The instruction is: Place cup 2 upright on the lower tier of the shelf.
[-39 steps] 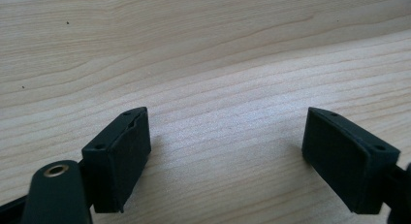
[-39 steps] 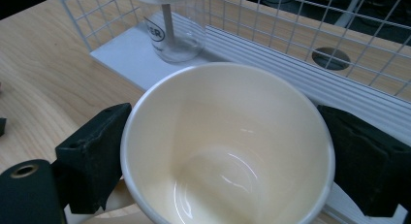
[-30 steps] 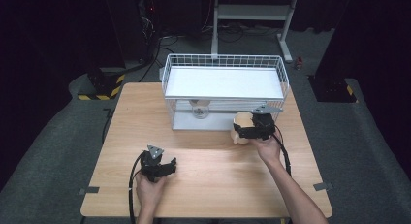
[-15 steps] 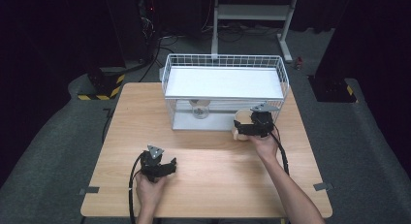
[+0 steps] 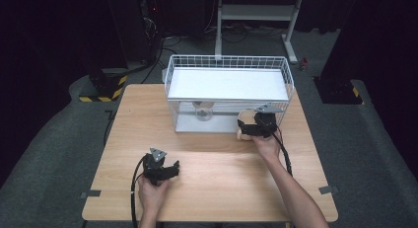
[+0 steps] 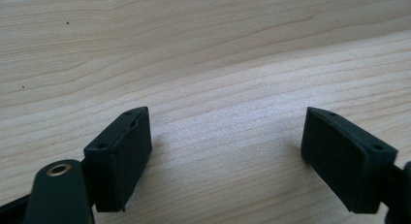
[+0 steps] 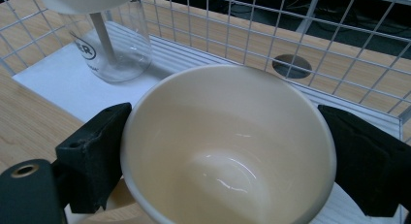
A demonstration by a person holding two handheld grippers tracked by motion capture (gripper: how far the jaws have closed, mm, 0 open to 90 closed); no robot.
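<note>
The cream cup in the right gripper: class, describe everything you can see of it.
The cream cup looks like glossy ceramic, round, wide-mouthed, narrowing toward its base, and empty. It sits mouth up, tilted toward the camera, the right gripper shut on it with a black pad against each side. It is at the open front of the white wire rack, near a clear glass on the lower shelf.

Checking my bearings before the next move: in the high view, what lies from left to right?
Left gripper open over the wooden table → clear glass jar in the white wire rack → cream ceramic cup → right gripper.
</note>
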